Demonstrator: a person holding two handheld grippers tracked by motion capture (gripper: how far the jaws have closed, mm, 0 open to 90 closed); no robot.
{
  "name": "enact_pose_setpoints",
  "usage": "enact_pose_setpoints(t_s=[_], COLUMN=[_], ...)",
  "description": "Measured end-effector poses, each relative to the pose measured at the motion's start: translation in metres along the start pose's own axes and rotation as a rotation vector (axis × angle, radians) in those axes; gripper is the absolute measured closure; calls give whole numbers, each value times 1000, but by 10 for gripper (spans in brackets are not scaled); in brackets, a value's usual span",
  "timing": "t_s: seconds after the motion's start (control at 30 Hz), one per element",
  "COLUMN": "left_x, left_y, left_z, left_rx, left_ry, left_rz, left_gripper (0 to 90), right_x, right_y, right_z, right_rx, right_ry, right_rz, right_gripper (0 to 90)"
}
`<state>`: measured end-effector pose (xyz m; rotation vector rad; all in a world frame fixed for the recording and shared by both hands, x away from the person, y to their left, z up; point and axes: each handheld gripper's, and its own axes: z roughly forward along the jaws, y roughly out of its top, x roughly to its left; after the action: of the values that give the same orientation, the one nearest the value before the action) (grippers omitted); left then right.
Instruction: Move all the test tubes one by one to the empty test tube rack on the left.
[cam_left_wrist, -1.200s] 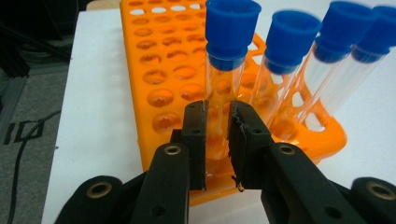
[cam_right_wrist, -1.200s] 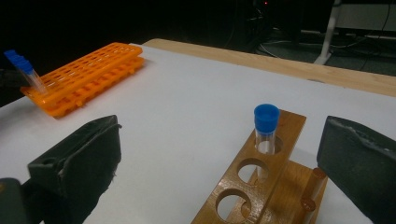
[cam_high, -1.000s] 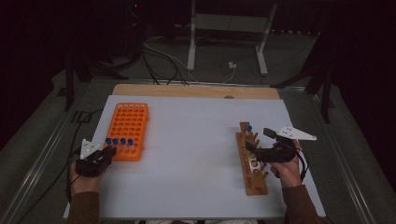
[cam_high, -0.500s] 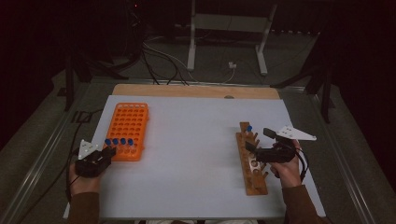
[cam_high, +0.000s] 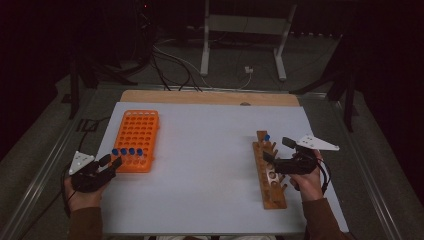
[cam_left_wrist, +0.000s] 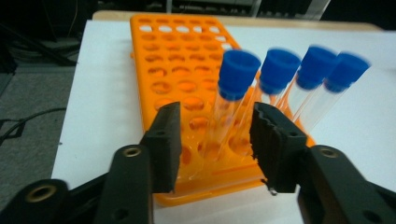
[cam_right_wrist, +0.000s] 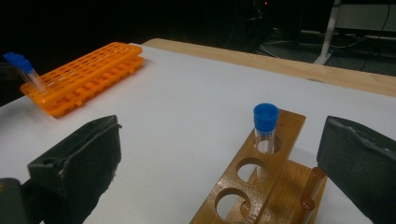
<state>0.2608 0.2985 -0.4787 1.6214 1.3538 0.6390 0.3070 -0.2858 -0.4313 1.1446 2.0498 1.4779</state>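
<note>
**Orange rack at the left, wooden rack at the right, both grippers apart**

White tabletop with a bare wooden strip along its far edge, set in a dark room; grey floor beyond, strewn with cables and crossed by the legs of a white stand.

Taking the orange rack as landmark: lying on the left half of the tabletop, long side running away from the person. Just beside its near end, the left gripper, held low in the left hand, pointing at the near row. Jaws lately opening, now standing apart on either side of the leftmost blue-capped tube without pressing it, as seen in the left gripper view. Well apart from the orange rack, across the open white surface to the right, the wooden rack, also lying lengthwise. Beside it, on the side away from the orange rack, the right hand holding the right gripper over the wooden rack's middle, jaws wide apart and clasping nothing.

Counted: two racks; four blue-capped tubes in the near row of the orange rack, leaning slightly; one blue-capped tube upright in the far-end hole of the wooden rack; two grippers, two hands.
</note>
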Motion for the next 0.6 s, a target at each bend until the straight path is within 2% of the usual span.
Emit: enact_pose_setpoints(t_s=[0.17, 0.43, 0.6], left_x=[-1, -15, -26], left_y=[3, 14, 20], left_z=[-5, -11, -10], left_rx=[-40, -106, -118], left_ry=[-25, -31, -33], left_rz=[-16, 12, 36], left_gripper=[448, 266, 166], right_x=[0, 0, -1], right_y=[0, 0, -1], right_z=[0, 0, 0], right_rx=[2, 1, 3], right_ry=[0, -2, -5], right_rz=[0, 0, 1], right_gripper=[0, 0, 0])
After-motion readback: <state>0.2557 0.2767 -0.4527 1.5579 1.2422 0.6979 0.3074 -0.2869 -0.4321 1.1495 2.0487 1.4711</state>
